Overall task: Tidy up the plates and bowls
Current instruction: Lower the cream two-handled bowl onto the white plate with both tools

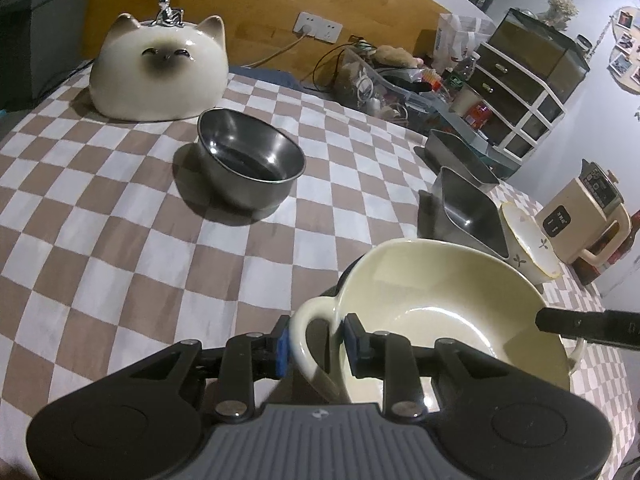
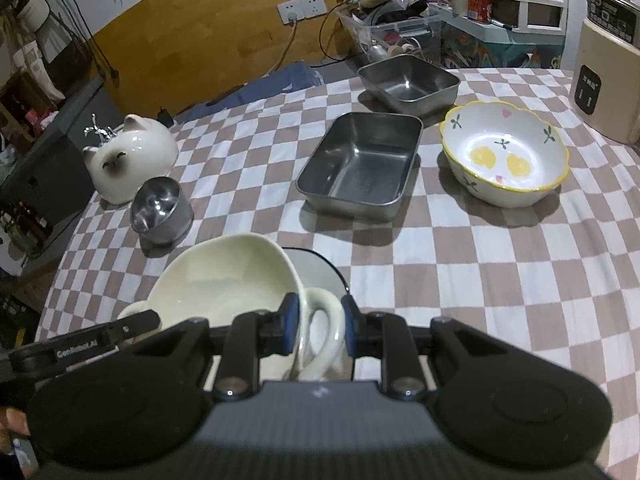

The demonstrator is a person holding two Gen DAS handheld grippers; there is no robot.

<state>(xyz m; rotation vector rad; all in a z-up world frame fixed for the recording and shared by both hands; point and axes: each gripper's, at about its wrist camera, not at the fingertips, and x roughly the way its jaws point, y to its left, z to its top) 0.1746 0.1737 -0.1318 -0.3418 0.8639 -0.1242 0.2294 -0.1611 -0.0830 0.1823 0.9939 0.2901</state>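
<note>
Spread over the checked counter (image 2: 460, 280): two steel trays (image 2: 362, 164), flowered bowl (image 2: 505, 156), round steel bowl (image 1: 250, 158). Nearest, cream two-handled bowl (image 1: 432, 288), seemingly being lowered onto a dark-rimmed plate (image 2: 320, 272) beneath. Left gripper (image 1: 315, 344) narrowed around one handle, pads apparently loosening; right gripper (image 2: 319, 326) likewise straddling the other, contact unclear. Next, probably: settle level, open both, withdraw without tipping.

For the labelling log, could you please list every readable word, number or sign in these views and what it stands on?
"GenRobot.AI": on the black finger of the left hand-held gripper.
"55": on the display of the beige kitchen appliance.
Label on the red can: too blurred to read.
Appliance's front panel marks: too small to read.
</note>
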